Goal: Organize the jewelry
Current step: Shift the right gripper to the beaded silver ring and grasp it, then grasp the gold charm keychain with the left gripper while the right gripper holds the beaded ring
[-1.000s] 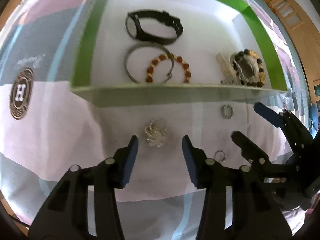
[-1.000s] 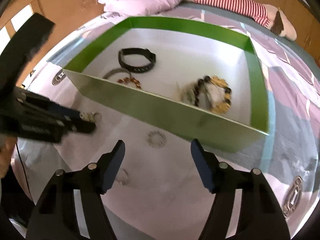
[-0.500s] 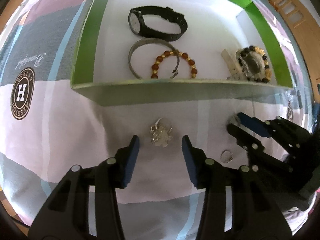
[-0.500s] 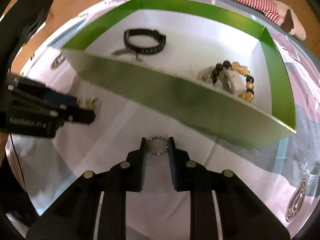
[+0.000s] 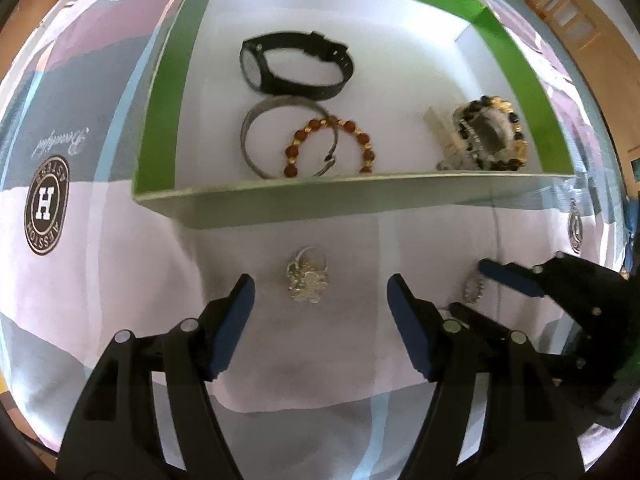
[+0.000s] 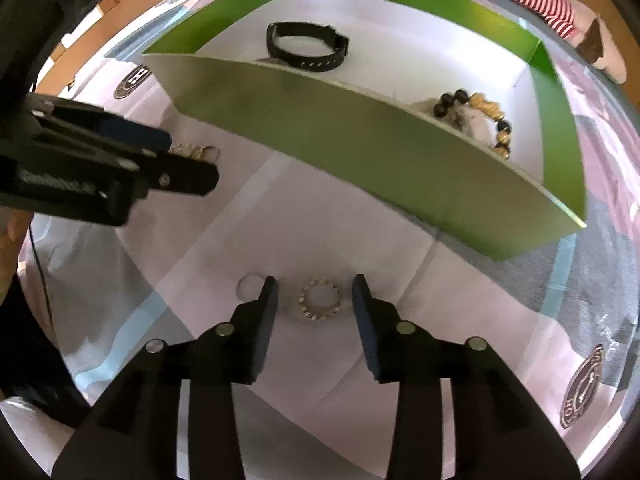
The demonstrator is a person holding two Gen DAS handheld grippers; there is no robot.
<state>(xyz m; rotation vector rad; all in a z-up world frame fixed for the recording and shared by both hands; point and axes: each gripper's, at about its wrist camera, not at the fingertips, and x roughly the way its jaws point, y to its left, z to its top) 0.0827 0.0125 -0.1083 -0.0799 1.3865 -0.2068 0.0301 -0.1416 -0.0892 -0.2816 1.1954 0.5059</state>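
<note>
1. The studded ring lies flat on the bedsheet between the fingers of the right gripper, whose jaws stand moderately apart and touch nothing. The left wrist view shows that ring only edge-on, between the right gripper's two tips.
2. The flower ring sits on the sheet just ahead of the left gripper, whose jaws are spread wide and hold nothing. In the right wrist view that ring is mostly hidden behind the left gripper.
3. A thin plain ring lies just left of the right gripper's left finger; the left wrist view does not show it.
4. The green box holds a black watch, a metal bangle, an amber bead bracelet overlapping it, and a black-and-gold bead bracelet around a pale lump too blurred to name. From the right wrist view the near wall hides the bangle and the amber beads; only the watch and part of the black-and-gold bracelet show.
5. Half a second ago the right gripper's jaws were nearly closed around the studded ring; now they are wider, the ring loose. The left gripper's jaws have also widened.
6. A striped soft toy is cut off at the top edge.
</note>
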